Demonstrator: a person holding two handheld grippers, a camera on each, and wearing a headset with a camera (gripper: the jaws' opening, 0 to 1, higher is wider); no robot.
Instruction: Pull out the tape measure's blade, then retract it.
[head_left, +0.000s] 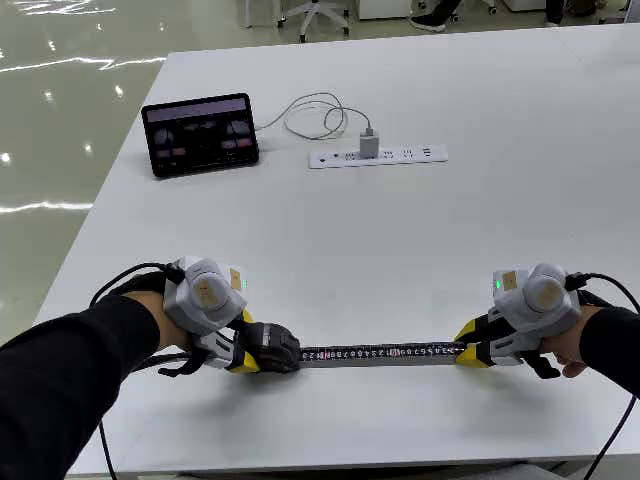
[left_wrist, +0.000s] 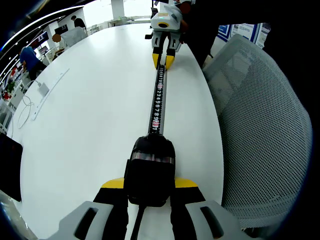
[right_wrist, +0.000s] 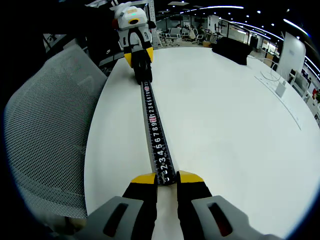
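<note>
Closest to me, along the worktop's (head_left: 450, 220) near edge, my left tool (head_left: 250, 343) clamps the black tape measure (head_left: 272, 347), left of centre. Its blade (head_left: 380, 352) lies pulled out flat along that edge to my right tool (head_left: 468, 345), whose jaws pinch the blade's tip. A tablet (head_left: 200, 134) and power strip (head_left: 378, 155) sit toward the far edge.
</note>
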